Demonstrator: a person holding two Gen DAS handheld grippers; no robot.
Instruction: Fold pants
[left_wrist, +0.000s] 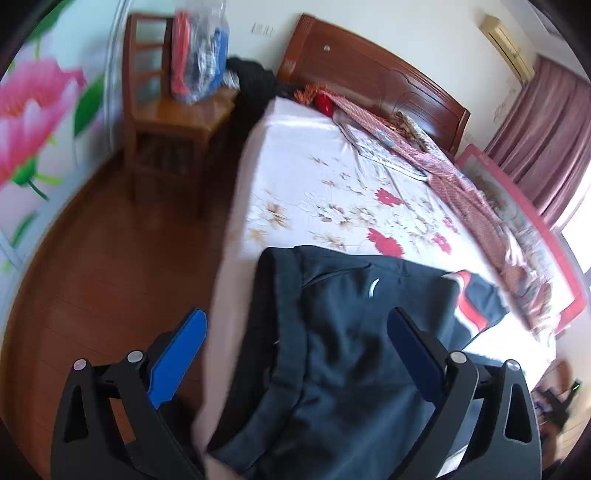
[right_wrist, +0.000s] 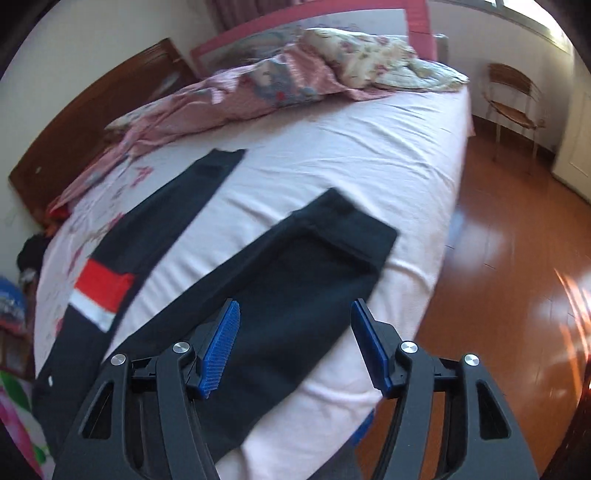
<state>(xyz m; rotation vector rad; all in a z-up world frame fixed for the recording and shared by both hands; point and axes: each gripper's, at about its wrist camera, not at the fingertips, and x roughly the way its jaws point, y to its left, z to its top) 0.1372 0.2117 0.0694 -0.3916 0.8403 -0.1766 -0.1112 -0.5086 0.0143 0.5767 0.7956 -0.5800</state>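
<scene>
Pants (right_wrist: 280, 295): dark, soft knit fabric lay flat on the bed (right_wrist: 369, 166), two legs spread apart in a V; the farther leg carried a red and white band (right_wrist: 101, 291).
Waist end: the left wrist view showed a thick ribbed waistband (left_wrist: 280, 332) at the bed's edge, a slanted pocket seam and a small white logo (left_wrist: 373, 286).
Bed: pale pink sheet, lightly wrinkled, with printed red and tan flowers toward the wooden headboard (left_wrist: 369, 74); a rumpled patterned quilt (right_wrist: 258, 88) lay along the far side.
Left gripper (left_wrist: 297, 325): black frame, blue ribbed pads, jaws stood wide apart; the waistband lay below and between them, not pinched.
Right gripper (right_wrist: 295, 314): jaws apart, holding nothing; the nearer leg's cuff end (right_wrist: 351, 229) lay just beyond its tips.
Only in left view: a wooden chair (left_wrist: 166, 110) with bagged items, a floral wall panel (left_wrist: 33, 122).
Only in right view: both leg cuffs, a glossy wooden floor (right_wrist: 498, 277), a wicker chair (right_wrist: 513, 99).
</scene>
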